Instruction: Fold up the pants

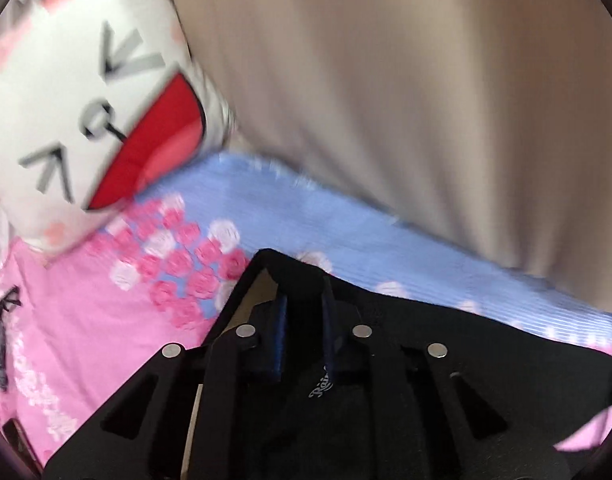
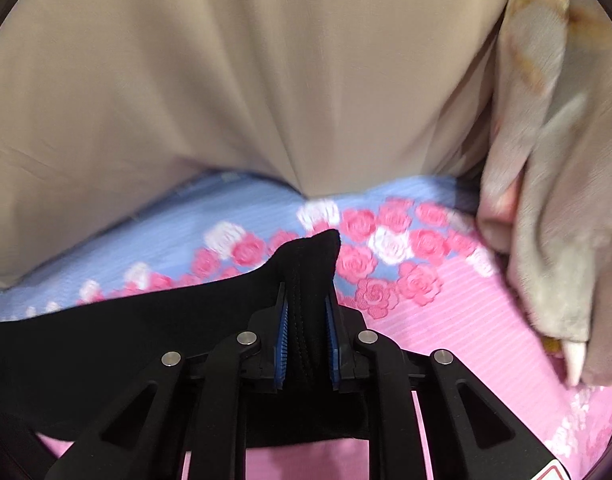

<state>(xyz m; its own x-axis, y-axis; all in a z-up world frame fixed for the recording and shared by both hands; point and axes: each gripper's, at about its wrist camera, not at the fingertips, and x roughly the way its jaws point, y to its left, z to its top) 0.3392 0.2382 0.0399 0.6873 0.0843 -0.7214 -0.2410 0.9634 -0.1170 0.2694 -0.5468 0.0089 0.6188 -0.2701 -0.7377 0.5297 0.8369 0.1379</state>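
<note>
The black pants [image 1: 445, 344] hang stretched between both grippers above a pink and blue rose-patterned bedsheet [image 1: 86, 312]. My left gripper [image 1: 304, 300] is shut on one corner of the pants, with cloth bunched between its blue pads. My right gripper [image 2: 307, 304] is shut on another corner of the pants [image 2: 146, 320], where a stitched hem runs up between the fingers and pokes out past the tips. The cloth spans leftward from the right gripper.
A white cat-face pillow [image 1: 86, 112] with a red mouth lies at the left. A beige cloth [image 2: 246, 80] fills the far side in both views. A grey plush blanket [image 2: 553, 200] lies at the right on the bedsheet [image 2: 465, 340].
</note>
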